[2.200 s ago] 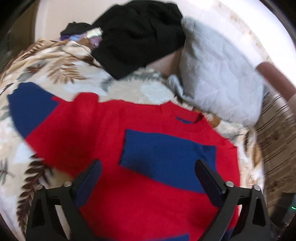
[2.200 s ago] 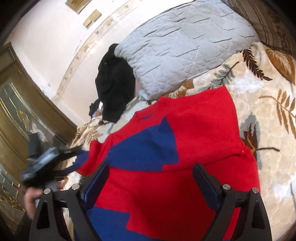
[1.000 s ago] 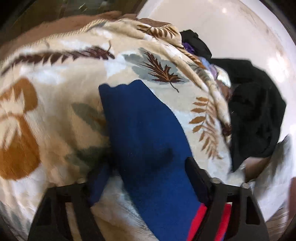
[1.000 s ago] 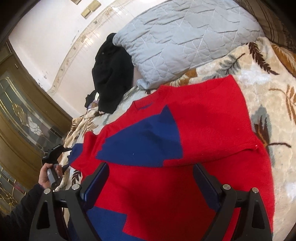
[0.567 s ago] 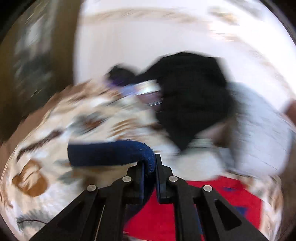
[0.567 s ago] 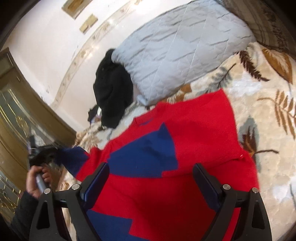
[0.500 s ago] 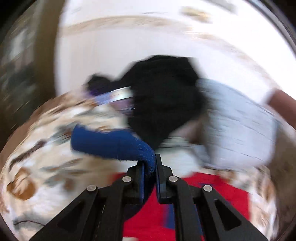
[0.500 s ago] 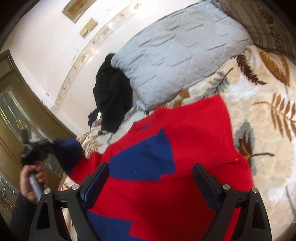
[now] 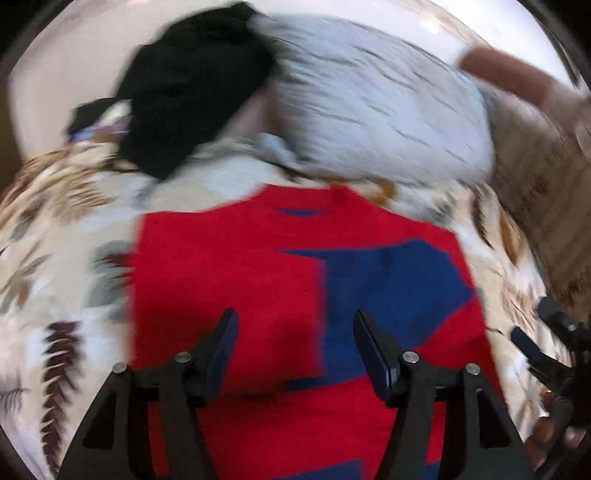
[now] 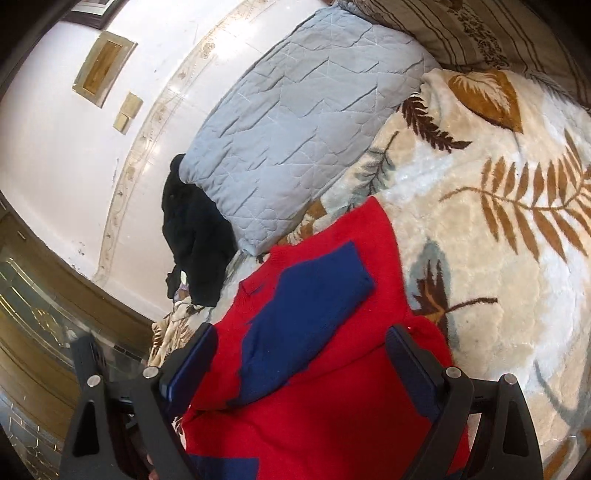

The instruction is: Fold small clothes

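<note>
Lying flat on the leaf-print blanket (image 10: pixel 498 258), the red sweater (image 10: pixel 332 406) has its neckline toward the far pillow and its hem toward the near edge; both sleeves appear folded inward, the blue sleeve (image 10: pixel 310 306) resting diagonally across the chest, which suits a judgement that the sleeve stage is done and the body fold is not yet made. Left gripper (image 9: pixel 295 350): held above the middle of the sweater, fingers apart with a clear gap, nothing between them, apparently not touching the cloth; the view is blurred, so contact is not certain. Right gripper (image 10: pixel 299 373): held over the near part of the sweater, fingers wide apart, empty, the folded sleeve visible between them but not clamped. Surroundings, going outward: blanket bearing the sweater on all sides; grey quilted pillow (image 10: pixel 295 122) just beyond the neckline; black clothing heap (image 10: pixel 195 240) to the far left, touching the pillow; striped cushion (image 10: pixel 472 33) at the far right; white wall (image 10: pixel 55 155) behind.
</note>
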{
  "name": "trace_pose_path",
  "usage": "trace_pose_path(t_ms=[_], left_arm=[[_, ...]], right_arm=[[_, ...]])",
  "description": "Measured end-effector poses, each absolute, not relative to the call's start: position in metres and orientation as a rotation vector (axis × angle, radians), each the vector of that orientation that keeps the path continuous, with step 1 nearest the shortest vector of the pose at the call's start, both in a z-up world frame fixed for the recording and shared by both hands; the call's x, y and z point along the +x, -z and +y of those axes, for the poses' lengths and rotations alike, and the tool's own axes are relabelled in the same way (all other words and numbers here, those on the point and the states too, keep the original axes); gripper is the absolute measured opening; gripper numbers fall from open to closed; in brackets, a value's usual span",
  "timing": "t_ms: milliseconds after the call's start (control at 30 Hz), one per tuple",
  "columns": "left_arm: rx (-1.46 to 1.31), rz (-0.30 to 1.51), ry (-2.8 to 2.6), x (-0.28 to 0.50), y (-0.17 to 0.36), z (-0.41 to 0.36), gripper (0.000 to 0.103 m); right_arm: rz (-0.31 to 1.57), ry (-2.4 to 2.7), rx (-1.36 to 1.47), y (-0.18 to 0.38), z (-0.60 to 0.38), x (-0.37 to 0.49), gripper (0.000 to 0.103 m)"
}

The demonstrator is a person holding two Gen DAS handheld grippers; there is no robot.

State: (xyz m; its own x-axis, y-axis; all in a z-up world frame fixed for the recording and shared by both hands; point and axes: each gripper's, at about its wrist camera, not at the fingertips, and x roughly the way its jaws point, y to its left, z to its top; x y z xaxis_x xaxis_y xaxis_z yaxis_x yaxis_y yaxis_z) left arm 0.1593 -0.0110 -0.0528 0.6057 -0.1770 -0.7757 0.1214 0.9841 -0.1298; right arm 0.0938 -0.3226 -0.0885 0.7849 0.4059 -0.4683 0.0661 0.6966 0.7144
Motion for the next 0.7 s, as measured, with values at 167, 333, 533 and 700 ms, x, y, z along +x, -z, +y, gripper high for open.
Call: trace_pose_path(t_ms=[167, 333, 533, 700], left_arm=[[-0.144, 0.896, 0.052, 0.157, 0.069, 0.062, 0.065], [-0.227, 0.906, 0.032, 0.162, 0.086, 0.103, 0.065], [-0.269, 0.974, 0.038, 0.180, 0.111, 0.106, 0.065], [-0.246, 0.901, 0.040, 0.179, 0.099, 0.114, 0.037]], right_arm=[[0.691, -0.222, 0.746, 0.092, -0.313, 0.101, 0.094], [0.778, -0.231, 0.777, 0.098, -0.310, 0.136, 0.094], [1.024, -0.131, 0.752, 0.137, -0.303, 0.192, 0.006], [0.847, -0.061, 0.517, 0.085, -0.292, 0.169, 0.008]])
